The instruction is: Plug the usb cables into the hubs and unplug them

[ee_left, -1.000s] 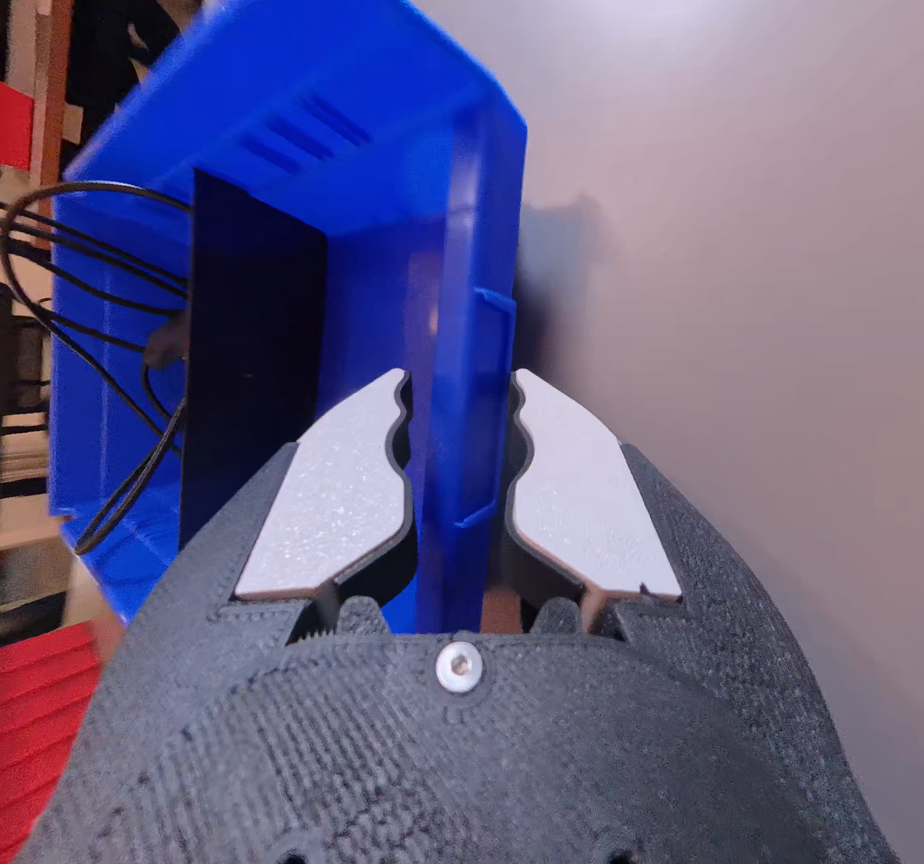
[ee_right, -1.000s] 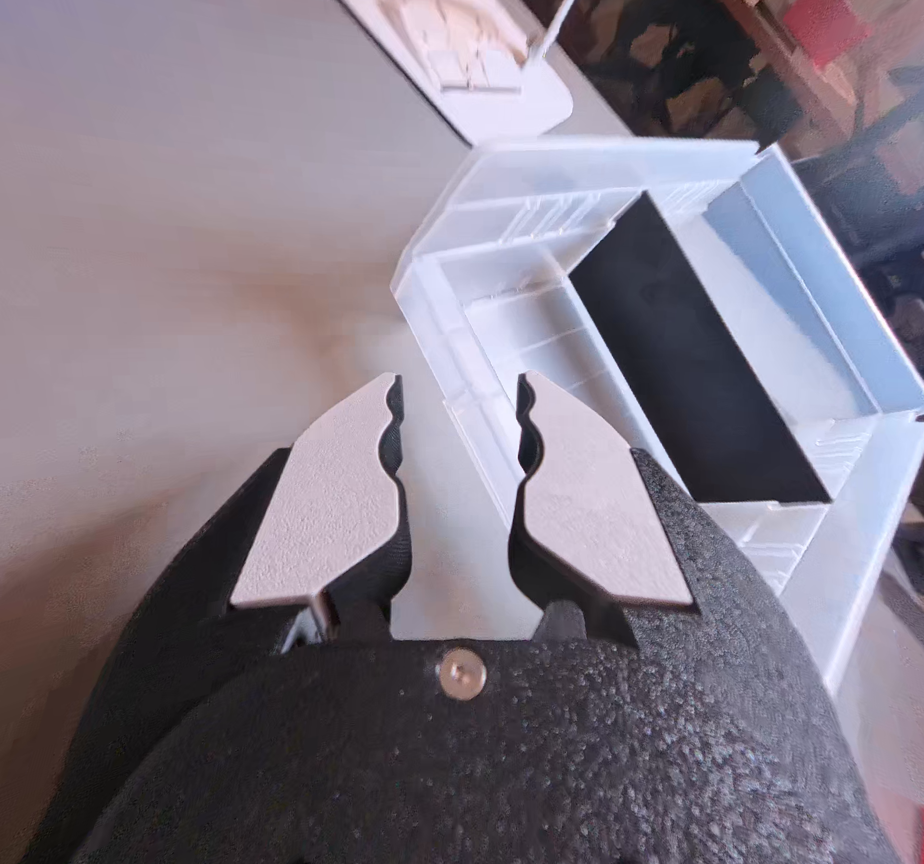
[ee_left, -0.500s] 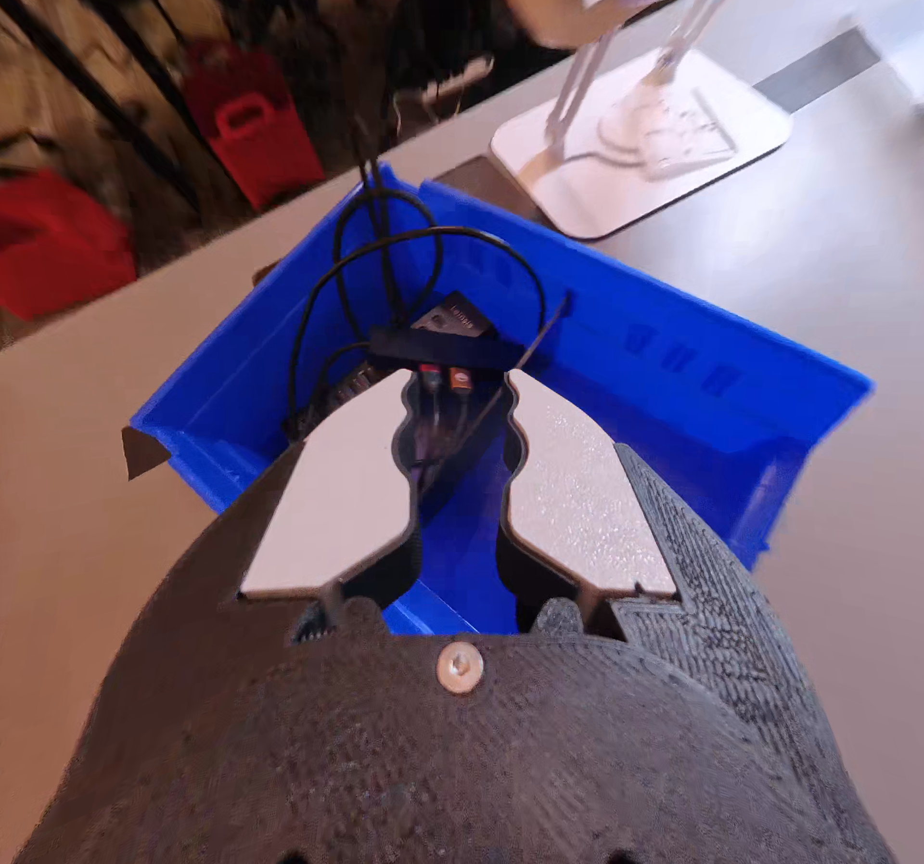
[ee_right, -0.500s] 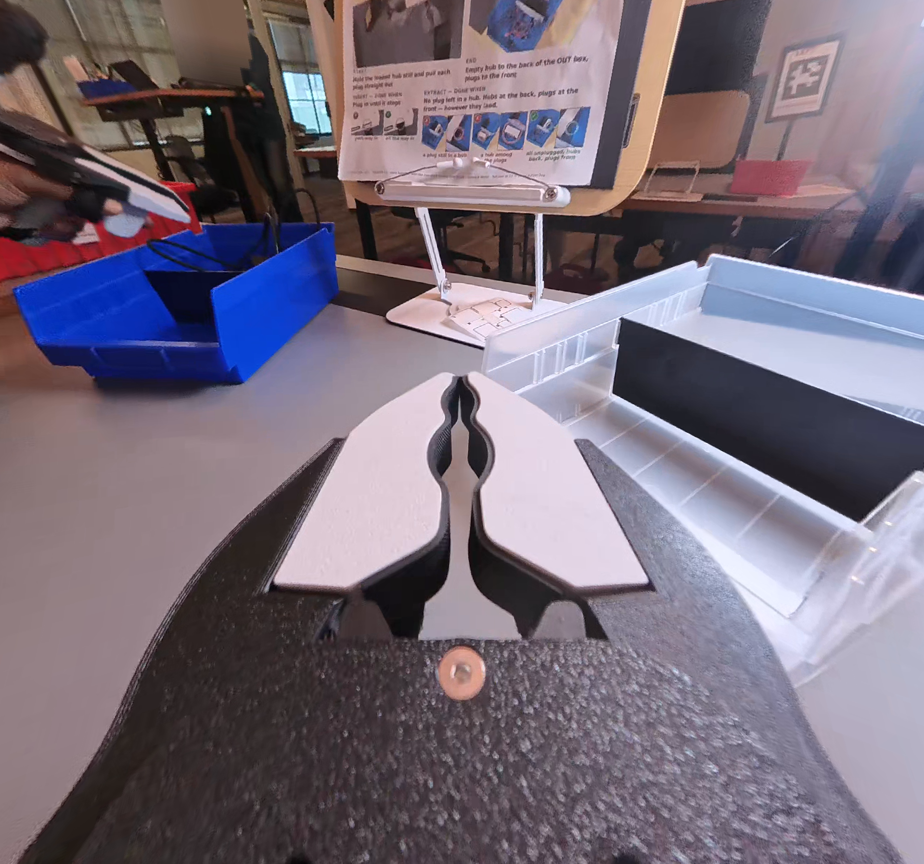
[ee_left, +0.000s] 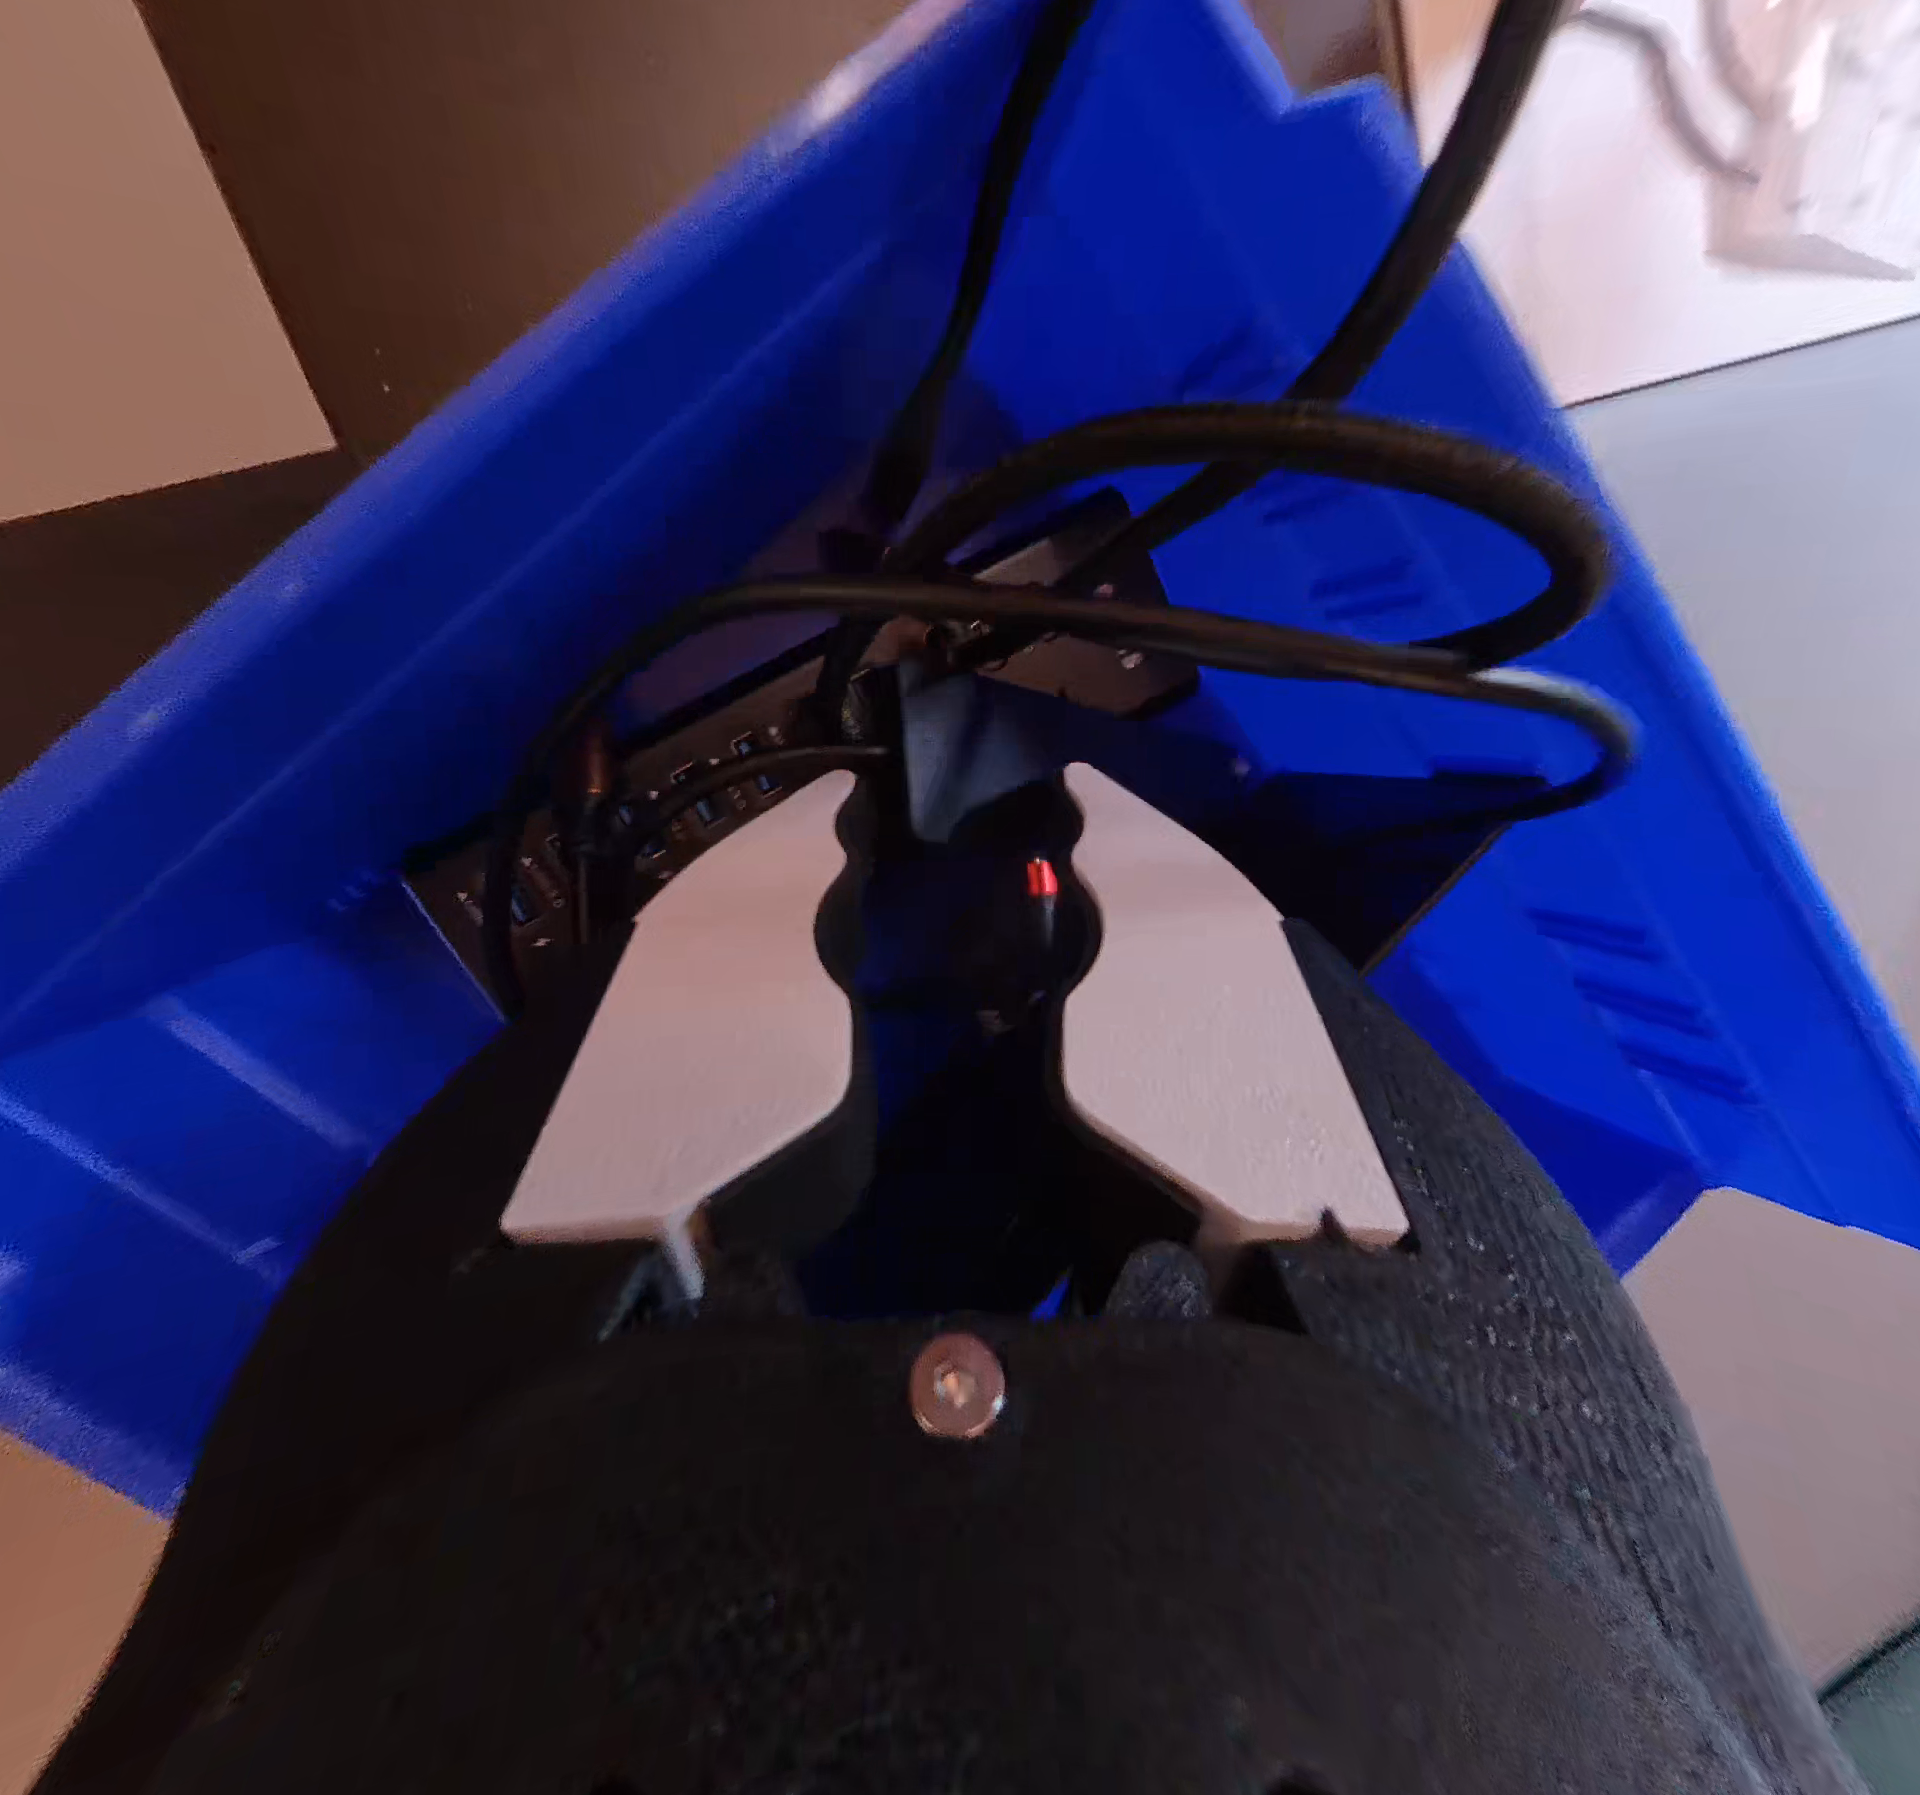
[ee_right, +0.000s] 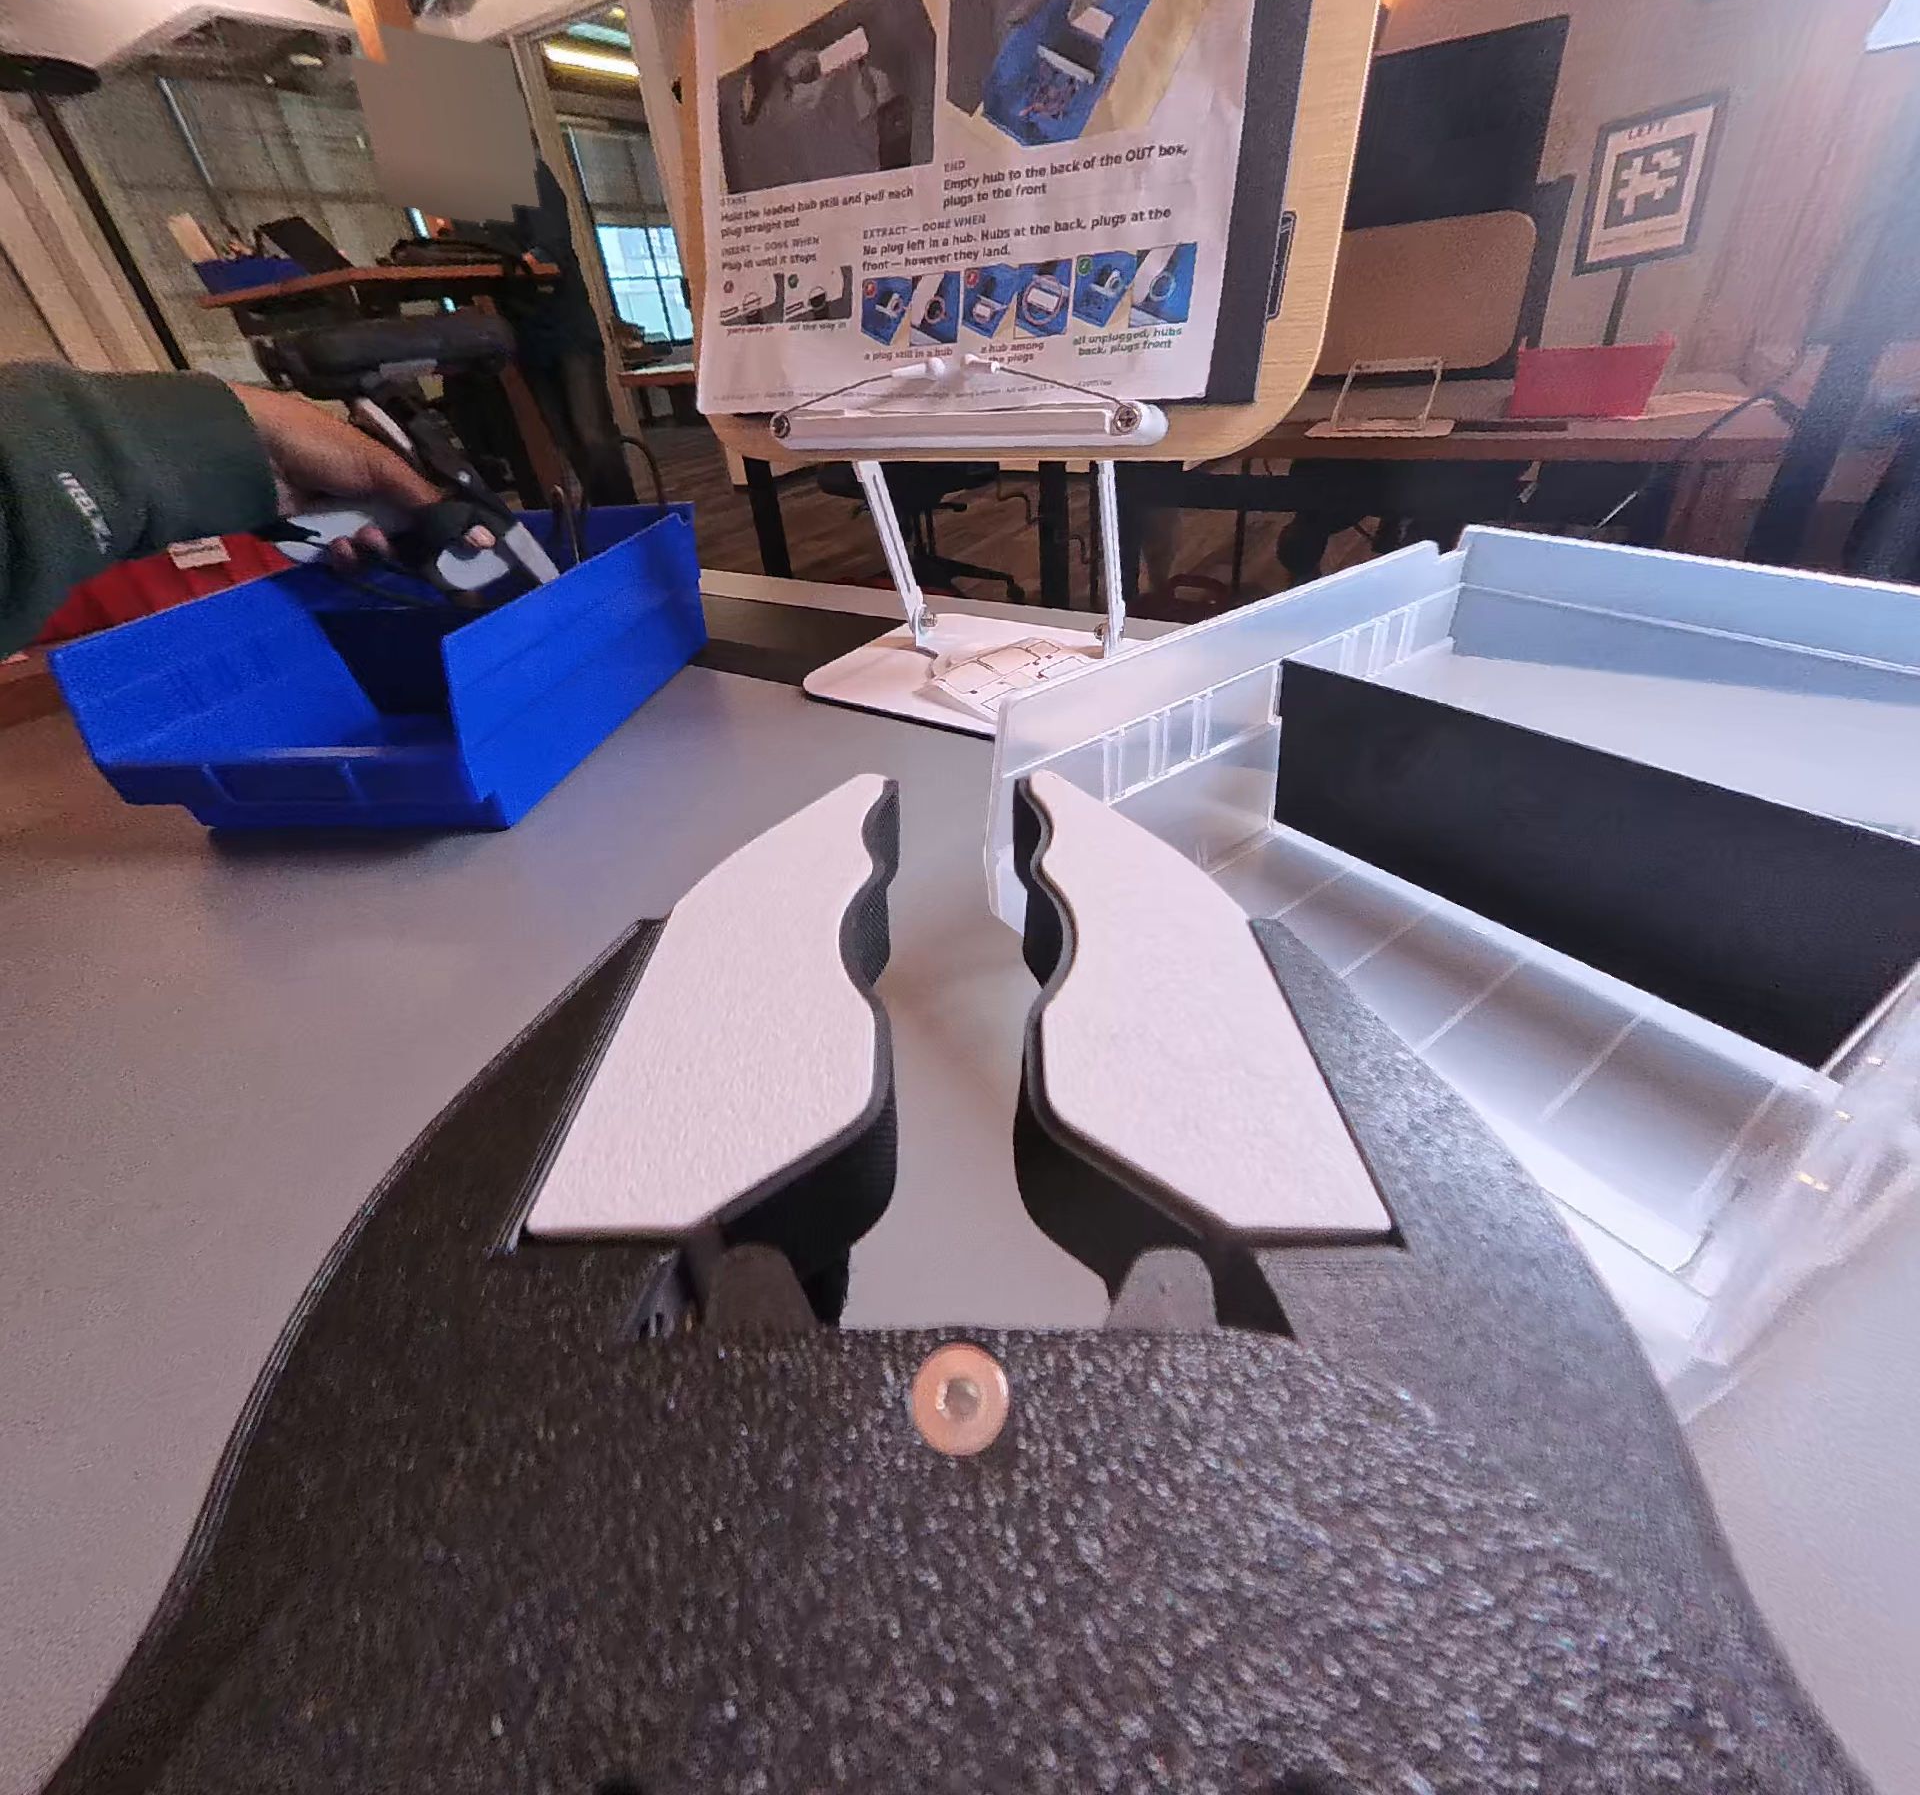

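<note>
We are reaching into the blue bin (ee_left: 644,457) with the left tongs (ee_left: 961,810), whose tips are sitting just short of a dark hub (ee_left: 717,789) lying across the bin floor ahead and slightly left, its long axis crossing our line of approach. Black usb cables (ee_left: 1351,457) are looping over it, round and rubbery, one braided, and a plug with a red band (ee_left: 1036,881) is showing between the fingers. The left tongs are spread, though a greyish piece (ee_left: 951,758) is sitting at their tips and we cannot tell whether it is pinched. The left hand is clearly nearer. The right tongs (ee_right: 956,841) are hovering spread and empty over the grey surface (ee_right: 208,966), beside a clear plastic tray (ee_right: 1143,737) with a black divider (ee_right: 1558,841), well apart from the bin. Bin walls are looking hard and glossy.
</note>
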Action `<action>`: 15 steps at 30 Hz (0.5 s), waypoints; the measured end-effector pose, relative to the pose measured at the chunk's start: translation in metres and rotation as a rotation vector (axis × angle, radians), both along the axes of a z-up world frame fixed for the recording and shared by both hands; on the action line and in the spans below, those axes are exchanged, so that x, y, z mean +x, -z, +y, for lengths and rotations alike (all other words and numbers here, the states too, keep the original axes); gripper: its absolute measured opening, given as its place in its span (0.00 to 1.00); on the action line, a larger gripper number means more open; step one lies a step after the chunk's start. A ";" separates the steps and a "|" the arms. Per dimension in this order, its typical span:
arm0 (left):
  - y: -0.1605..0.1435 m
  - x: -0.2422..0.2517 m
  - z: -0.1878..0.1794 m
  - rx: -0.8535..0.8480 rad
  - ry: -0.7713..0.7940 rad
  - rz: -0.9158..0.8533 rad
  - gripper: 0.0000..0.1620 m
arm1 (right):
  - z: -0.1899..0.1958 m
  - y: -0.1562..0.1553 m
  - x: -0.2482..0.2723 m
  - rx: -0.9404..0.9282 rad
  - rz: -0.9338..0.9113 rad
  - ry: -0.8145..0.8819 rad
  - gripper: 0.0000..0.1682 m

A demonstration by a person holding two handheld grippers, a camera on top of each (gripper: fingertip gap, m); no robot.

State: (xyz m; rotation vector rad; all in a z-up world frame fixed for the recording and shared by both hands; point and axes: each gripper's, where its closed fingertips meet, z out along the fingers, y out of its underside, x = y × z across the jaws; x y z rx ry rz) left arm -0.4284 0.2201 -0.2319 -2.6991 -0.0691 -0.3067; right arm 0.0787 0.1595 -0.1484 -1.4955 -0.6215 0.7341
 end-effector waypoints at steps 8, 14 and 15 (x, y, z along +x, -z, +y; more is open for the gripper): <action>-0.083 0.014 -0.028 0.209 0.120 0.051 0.08 | -0.007 0.001 -0.007 0.011 -0.024 -0.043 0.11; -0.152 0.023 -0.079 0.242 0.309 0.351 0.07 | -0.017 0.003 -0.018 0.051 -0.075 -0.069 0.11; -0.164 0.026 -0.086 0.252 0.338 0.414 0.07 | -0.019 0.004 -0.021 0.059 -0.089 -0.075 0.11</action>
